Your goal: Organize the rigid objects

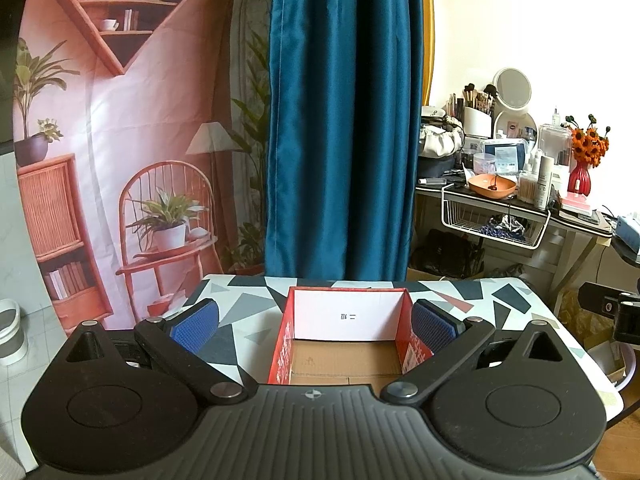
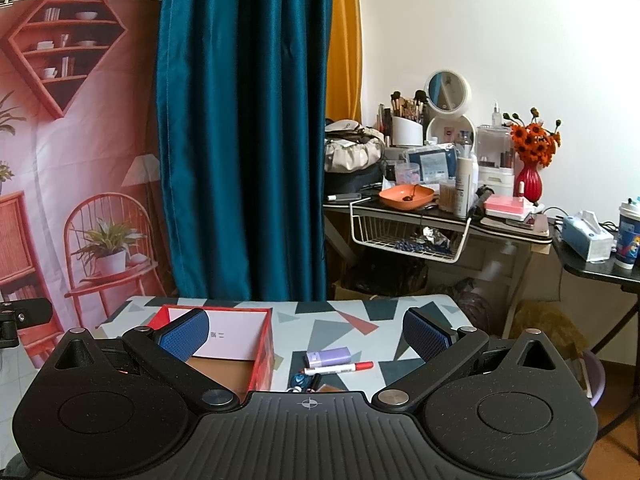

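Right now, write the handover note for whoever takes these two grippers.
Left gripper: open, empty, facing the red cardboard box.
Right gripper: open, empty, above the loose items.
Box: on the geometric-patterned table; what shows of its brown floor is bare.
Right of the box, on the table: lilac rectangular case, white marker with red cap, blue keyring piece, partly hidden.
Done: nothing visibly boxed.
Left: probably move each item into the box.
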A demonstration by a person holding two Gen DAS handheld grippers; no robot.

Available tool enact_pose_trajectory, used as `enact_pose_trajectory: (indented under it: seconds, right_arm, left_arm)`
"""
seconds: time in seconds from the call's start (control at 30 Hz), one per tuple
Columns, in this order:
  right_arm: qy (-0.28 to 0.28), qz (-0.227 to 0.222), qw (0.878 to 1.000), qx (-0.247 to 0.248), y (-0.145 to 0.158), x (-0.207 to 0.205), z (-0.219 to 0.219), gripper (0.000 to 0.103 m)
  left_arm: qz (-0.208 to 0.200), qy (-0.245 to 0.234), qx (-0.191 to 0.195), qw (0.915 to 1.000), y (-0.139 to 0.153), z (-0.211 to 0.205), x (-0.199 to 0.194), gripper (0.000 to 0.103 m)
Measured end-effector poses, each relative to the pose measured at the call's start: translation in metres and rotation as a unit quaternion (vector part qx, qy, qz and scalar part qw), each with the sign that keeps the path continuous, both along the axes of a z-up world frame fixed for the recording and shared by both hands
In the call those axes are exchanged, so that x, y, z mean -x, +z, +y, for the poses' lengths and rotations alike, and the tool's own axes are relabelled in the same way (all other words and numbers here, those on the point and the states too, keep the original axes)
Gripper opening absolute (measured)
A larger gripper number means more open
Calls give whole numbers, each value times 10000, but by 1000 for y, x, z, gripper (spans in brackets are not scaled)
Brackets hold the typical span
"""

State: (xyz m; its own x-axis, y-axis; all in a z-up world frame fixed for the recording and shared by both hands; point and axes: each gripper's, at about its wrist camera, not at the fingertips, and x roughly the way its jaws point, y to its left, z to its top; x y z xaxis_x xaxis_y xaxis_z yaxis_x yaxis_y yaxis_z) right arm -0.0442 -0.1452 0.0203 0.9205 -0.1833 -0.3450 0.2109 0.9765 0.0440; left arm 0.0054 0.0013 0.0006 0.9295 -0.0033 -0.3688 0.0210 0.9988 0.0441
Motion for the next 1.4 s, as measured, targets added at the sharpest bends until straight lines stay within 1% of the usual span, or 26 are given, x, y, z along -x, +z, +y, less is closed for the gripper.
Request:
enact_pose_trajectory:
  seconds: [0.9,1.23,1.33,1.4]
  right_arm:
    - [1,55,10000,-79,-3,-2,-4,103]
    - [-3,65,9999,-89,-6,-3,-4,103]
    - [0,60,9999,-92,-6,-3,-4,103]
    - [-1,49,9999,-100,-8,-3,-4,103]
  left_arm:
    - [24,-15,7,10000,-1,-2,1,103]
    - [54,-6,63,10000,-1,0,0,103]
    - [-24,25,60,10000,-2,1,0,103]
    - [-128,59,-13,9999,-2,1,-1,103]
